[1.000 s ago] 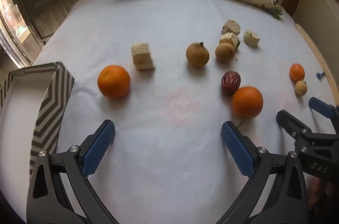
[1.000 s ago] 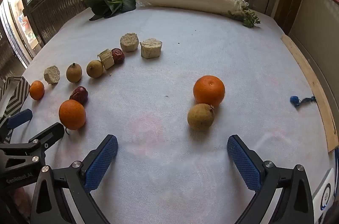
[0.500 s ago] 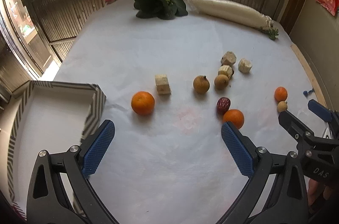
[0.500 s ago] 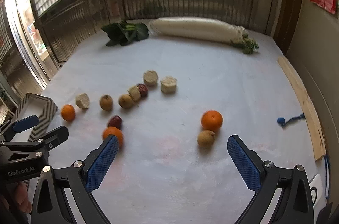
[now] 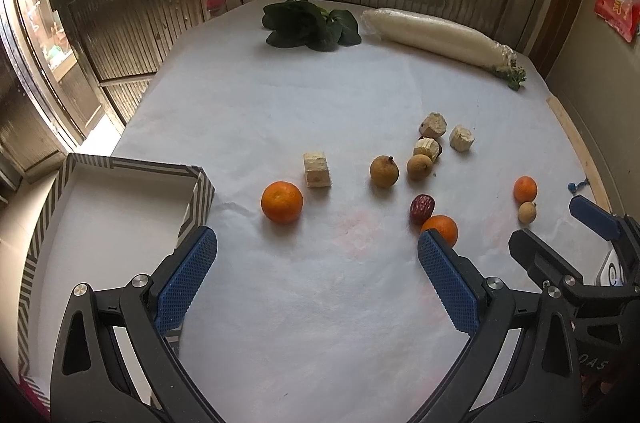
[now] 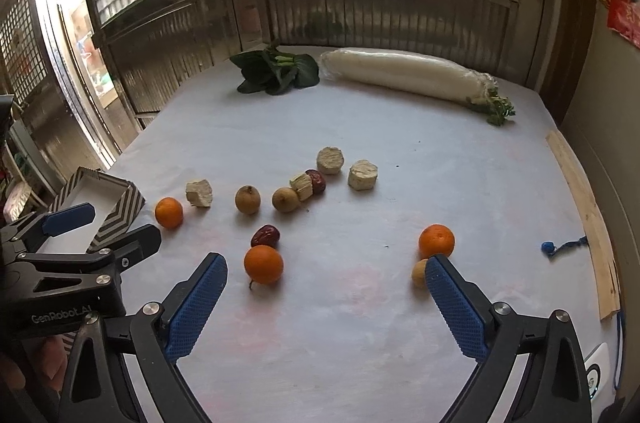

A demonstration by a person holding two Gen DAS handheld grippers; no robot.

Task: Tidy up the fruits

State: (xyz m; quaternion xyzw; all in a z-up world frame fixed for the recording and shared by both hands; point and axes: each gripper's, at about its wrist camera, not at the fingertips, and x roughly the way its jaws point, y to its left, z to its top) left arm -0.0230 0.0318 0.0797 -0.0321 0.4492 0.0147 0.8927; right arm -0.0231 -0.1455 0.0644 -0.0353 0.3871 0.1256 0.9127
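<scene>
Three oranges lie on the white table: one at the left (image 5: 281, 202), one in the middle (image 5: 440, 229) beside a red date (image 5: 421, 208), one at the right (image 5: 525, 188) next to a small brown fruit (image 5: 527, 212). Two brown longans (image 5: 384, 171) (image 5: 419, 166) lie further back. A striped box (image 5: 120, 165) with a white inside stands at the left. My left gripper (image 5: 318, 255) is open and empty, held above the table's near side. My right gripper (image 6: 326, 279) is open and empty; the middle orange (image 6: 263, 264) lies between its fingers, further out.
Several pale corn-cob chunks (image 5: 317, 175) (image 5: 461, 138) lie among the fruit. Leafy greens (image 5: 310, 28) and a long white radish (image 5: 436, 37) lie at the far edge. A wooden strip (image 6: 586, 223) and a blue cord (image 6: 560, 246) are at the right edge.
Both grippers have risen and pulled back from the table, so the fruit looks smaller and more of the box and room shows. Both stay open. No fruit has moved.
</scene>
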